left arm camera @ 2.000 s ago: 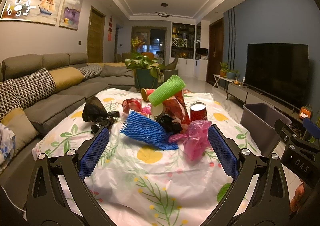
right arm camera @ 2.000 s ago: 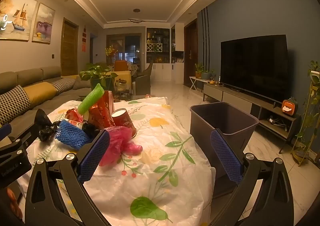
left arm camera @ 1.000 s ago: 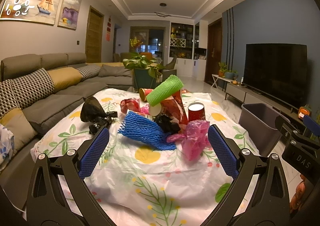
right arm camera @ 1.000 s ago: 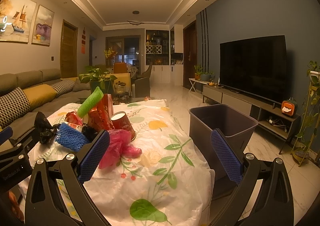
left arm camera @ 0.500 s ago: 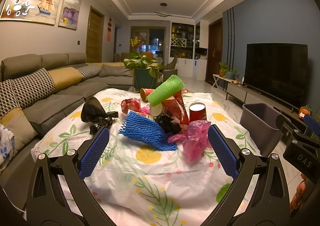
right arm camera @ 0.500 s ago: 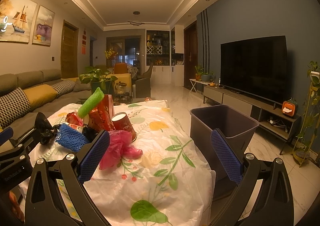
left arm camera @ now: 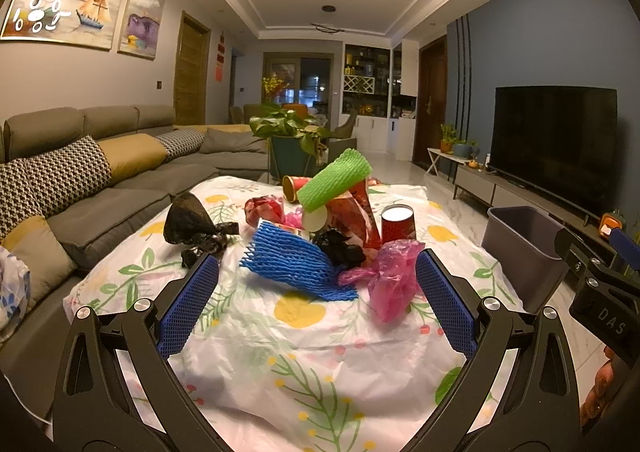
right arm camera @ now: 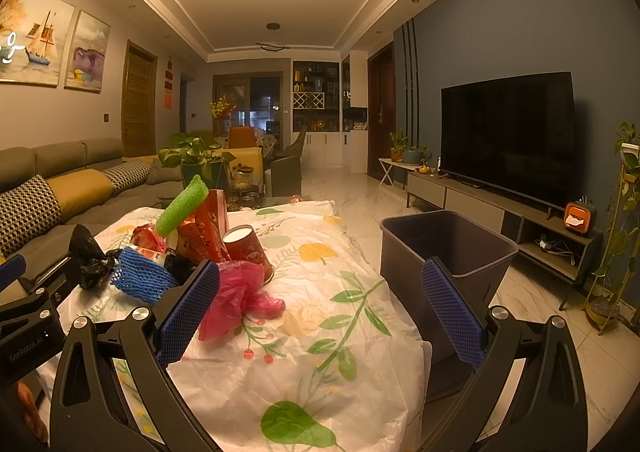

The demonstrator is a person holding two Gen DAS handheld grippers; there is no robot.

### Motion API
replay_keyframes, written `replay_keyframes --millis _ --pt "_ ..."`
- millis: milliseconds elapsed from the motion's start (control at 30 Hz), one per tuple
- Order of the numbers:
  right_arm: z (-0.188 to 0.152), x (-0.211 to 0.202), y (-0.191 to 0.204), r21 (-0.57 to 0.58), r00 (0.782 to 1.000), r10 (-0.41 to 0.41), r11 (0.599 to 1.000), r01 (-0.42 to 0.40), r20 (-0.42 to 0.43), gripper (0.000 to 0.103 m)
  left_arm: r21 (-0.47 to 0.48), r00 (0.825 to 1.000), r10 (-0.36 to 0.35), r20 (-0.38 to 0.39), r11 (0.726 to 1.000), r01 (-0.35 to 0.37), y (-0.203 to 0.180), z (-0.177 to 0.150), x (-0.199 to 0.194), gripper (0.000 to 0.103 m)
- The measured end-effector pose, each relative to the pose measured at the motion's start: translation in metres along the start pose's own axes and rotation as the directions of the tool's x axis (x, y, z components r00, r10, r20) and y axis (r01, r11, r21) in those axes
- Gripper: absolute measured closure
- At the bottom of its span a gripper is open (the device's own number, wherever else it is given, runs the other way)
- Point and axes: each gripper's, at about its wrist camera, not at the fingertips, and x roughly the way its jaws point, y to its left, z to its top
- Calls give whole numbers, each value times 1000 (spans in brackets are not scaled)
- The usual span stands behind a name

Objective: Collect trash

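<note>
Blue foam net [left arm camera: 294,266] – ribbed, crumpled – beside glossy pink bag [left arm camera: 394,274].

**Inspector:** Your left gripper [left arm camera: 316,302] is a black frame with triangular cut-outs in each arm and silver screws at the joints. Its fingers [left arm camera: 188,304] carry blue, grid-textured pads.

**Operator:** And the other one?

**Inspector:** Your right gripper [right arm camera: 320,314] is the same build: black arms, silver screws, blue textured pads on the fingers [right arm camera: 452,312]. Seen from the left wrist camera, its side is printed "DAS" in white. From the right wrist camera, the left unit's body reads "GenRobot.AI".
</note>
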Motion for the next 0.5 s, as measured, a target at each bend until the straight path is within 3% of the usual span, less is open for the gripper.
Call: replay_keyframes --millis 500 --pt "-5 8 4 6 1000 16 1000 -16 2 5 -12 1000 17 -4 1000 -17 15 -7 10 5"
